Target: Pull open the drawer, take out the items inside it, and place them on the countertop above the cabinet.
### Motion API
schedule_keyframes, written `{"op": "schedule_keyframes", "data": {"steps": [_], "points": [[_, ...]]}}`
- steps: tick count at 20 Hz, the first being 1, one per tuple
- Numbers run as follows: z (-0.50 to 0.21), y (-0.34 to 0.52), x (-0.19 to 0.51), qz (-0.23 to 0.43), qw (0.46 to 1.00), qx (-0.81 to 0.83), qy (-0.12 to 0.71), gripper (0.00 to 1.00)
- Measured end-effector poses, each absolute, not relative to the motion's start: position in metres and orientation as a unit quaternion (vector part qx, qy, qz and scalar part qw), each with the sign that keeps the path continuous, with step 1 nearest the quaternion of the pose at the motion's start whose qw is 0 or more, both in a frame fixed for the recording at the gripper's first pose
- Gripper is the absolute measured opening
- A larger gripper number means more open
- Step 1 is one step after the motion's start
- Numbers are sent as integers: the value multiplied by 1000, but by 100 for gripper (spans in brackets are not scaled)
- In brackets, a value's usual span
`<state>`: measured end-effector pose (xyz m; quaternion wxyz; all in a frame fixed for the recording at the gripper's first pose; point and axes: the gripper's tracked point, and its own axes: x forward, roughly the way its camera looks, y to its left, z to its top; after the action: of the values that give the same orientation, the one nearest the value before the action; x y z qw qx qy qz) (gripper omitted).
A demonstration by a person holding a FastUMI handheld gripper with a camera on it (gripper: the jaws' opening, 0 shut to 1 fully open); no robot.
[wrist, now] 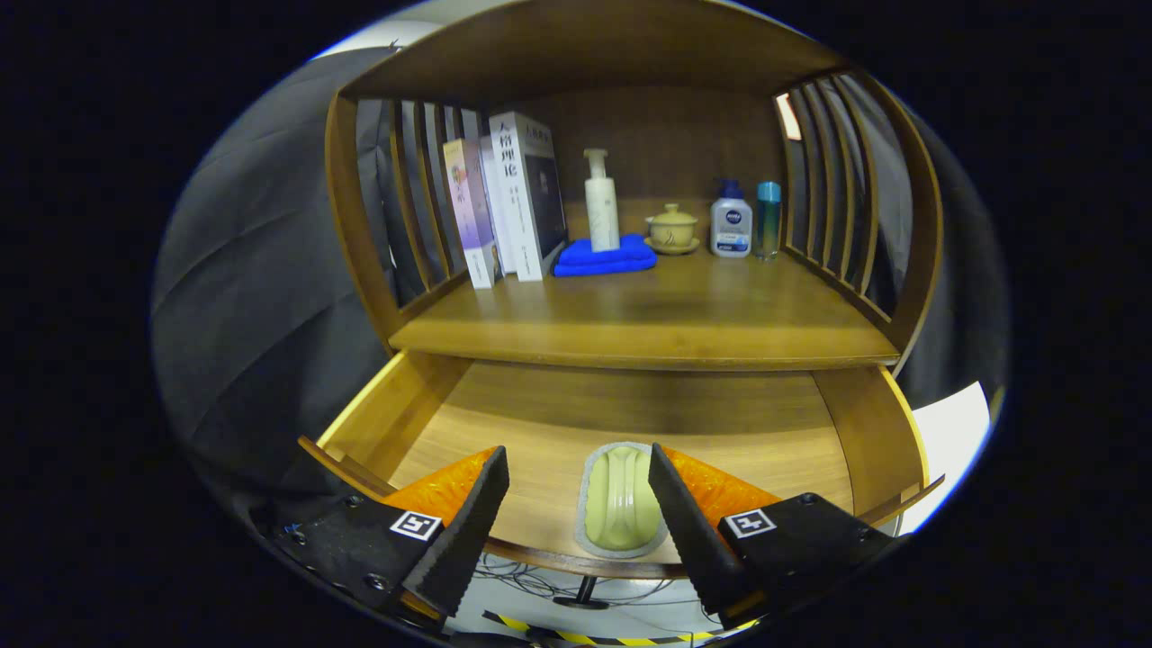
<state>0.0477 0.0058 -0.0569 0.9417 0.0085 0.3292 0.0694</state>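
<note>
The wooden drawer (837, 432) stands pulled open beneath the cabinet's wooden countertop (630, 324), so the first step reads as done. One item remains inside: a pale green ribbed object with a grey rim (619, 497), lying on the drawer floor at its front edge, between the fingers and nearer the right one. The gripper (576, 513) is spread wide and holds nothing; neither finger presses on the object. Removal and placement are, in my judgement, still outstanding. Beyond the fingers the countertop carries upright books (508, 207), a white pump bottle (601, 202) on a folded blue cloth (605, 258), a lidded yellow cup (671, 228) and two small bottles (745, 220).
</note>
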Motion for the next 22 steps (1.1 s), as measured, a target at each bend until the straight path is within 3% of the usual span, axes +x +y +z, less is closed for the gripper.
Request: {"op": "schedule_keyframes", "data": {"steps": [11, 14, 17, 22], "points": [[-108, -7, 66, 31, 914, 5, 405, 96], [-116, -3, 66, 33, 908, 5, 419, 88], [-122, 2, 65, 34, 900, 25, 433, 73], [-125, -5, 69, 22, 904, 23, 427, 25]]}}
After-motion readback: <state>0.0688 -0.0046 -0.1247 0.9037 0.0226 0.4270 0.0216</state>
